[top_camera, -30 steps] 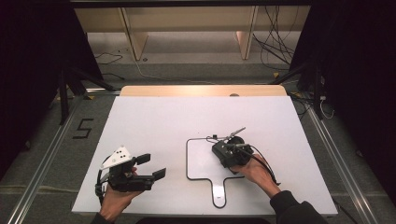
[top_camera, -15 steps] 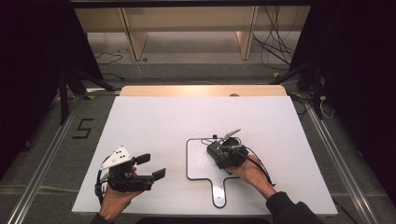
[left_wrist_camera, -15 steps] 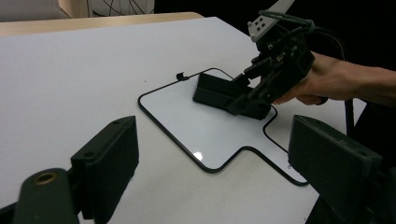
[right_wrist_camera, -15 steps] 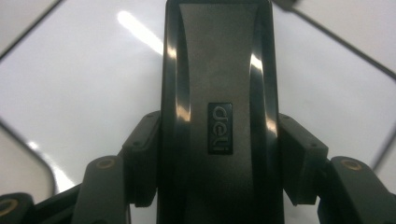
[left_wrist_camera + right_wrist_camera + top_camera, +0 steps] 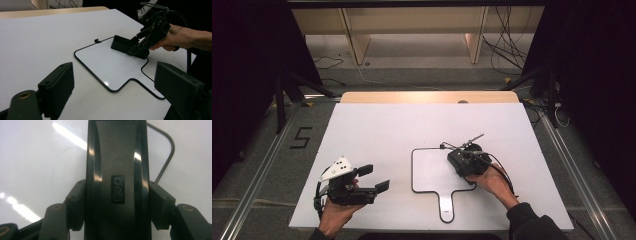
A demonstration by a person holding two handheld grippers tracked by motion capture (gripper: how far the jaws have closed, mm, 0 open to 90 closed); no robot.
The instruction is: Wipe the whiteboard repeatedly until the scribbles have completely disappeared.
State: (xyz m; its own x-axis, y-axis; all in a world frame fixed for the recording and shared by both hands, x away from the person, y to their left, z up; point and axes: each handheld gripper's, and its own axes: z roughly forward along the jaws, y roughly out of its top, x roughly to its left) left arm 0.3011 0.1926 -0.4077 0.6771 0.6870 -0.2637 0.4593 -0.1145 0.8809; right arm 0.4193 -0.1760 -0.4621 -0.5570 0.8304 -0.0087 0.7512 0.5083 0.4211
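Here the right gripper (image 5: 458,161) is clamped on a black whiteboard eraser (image 5: 117,180), one pad pressed to each long side; seen along the gripper's own jaws, the eraser runs straight ahead from between them, with a small label on its grey back. In the left gripper view the eraser (image 5: 123,44) sticks out from the jaw tips and its far end sits low on a small whiteboard (image 5: 110,65), close to touching, though contact is hard to confirm. The whiteboard (image 5: 432,170), white with a thin black rim and a short handle pointing toward the person, lies flat on the white table (image 5: 402,125) directly beneath the right gripper. The right hand (image 5: 494,180) grips the tool from behind, cable trailing over the wrist. The left gripper (image 5: 374,177) stands well apart to that board's left, held in the left hand (image 5: 337,212) just above the table, jaws spread wide with nothing between them, pointed toward the board.
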